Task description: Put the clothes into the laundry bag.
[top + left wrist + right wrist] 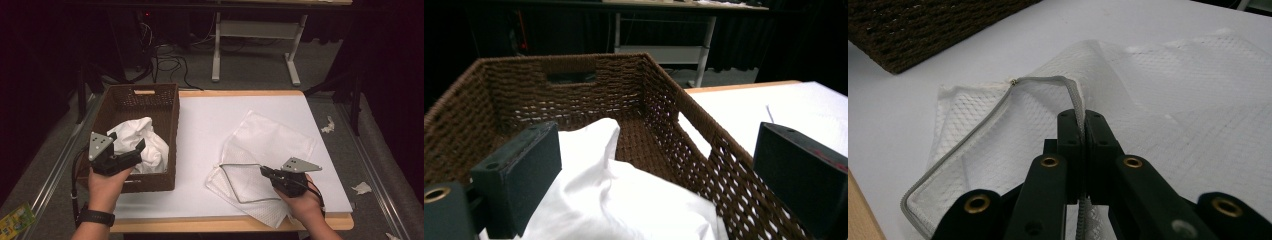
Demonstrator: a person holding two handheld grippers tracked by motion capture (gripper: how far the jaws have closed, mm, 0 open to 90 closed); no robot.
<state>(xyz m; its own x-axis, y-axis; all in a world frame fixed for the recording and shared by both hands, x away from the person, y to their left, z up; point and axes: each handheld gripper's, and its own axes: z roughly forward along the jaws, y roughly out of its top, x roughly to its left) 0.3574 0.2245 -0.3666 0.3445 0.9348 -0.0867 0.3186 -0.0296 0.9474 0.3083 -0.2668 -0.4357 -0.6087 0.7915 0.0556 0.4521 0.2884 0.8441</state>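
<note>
Dark room behind, white worktop point(210, 130) in front; brown woven basket point(165, 107) at its left edge, white cloth point(142, 142) inside; left gripper point(126, 142) over cloth, jaws wide, empty; right gripper point(1081, 131) near front right corner, clamped on mesh bag point(272, 140) zipper point(1075, 102).

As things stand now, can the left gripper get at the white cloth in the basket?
Probably yes. The left gripper hangs with open jaws over the brown basket, just above the white cloth. The basket is open at the top, and nothing lies between jaws and cloth.
</note>
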